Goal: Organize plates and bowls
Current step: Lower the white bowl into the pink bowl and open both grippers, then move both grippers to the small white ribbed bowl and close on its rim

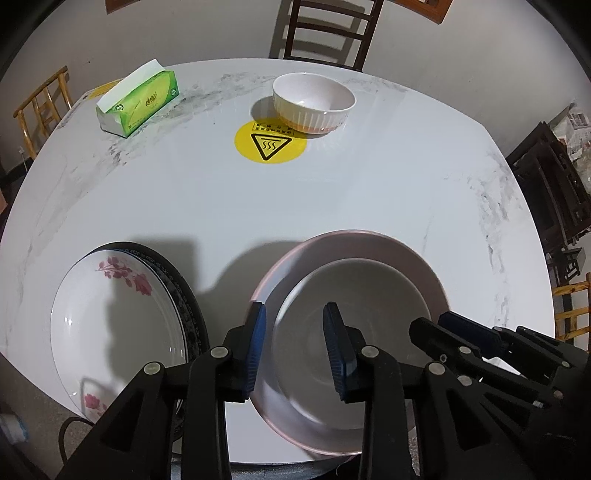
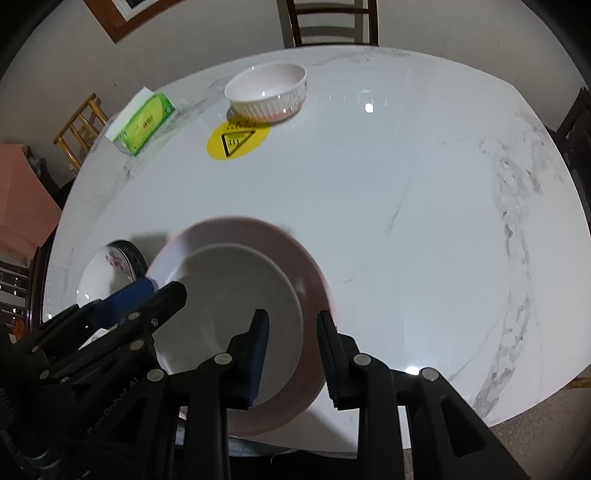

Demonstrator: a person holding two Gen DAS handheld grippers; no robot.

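Left wrist view: we count three plates and one bowl. A pink plate sits at the near edge of the white marble table; a floral plate lies to its left, stacked on a dark-rimmed plate. A ribbed white bowl stands far back, touching a yellow hot-surface sticker. One green tissue box sits far left. The left gripper straddles the pink plate's left rim, jaws parted, pads not pressing it. The right gripper shows at lower right; we cannot tell its jaws here. The table's middle is open.

Right wrist view: same pink plate, one ribbed bowl, tissue box, sticker, floral plate partly hidden behind the left gripper. The right gripper straddles the plate's right rim, jaws released, with a gap at the pads. Bare marble spreads wide to the right. Chairs ring the table.
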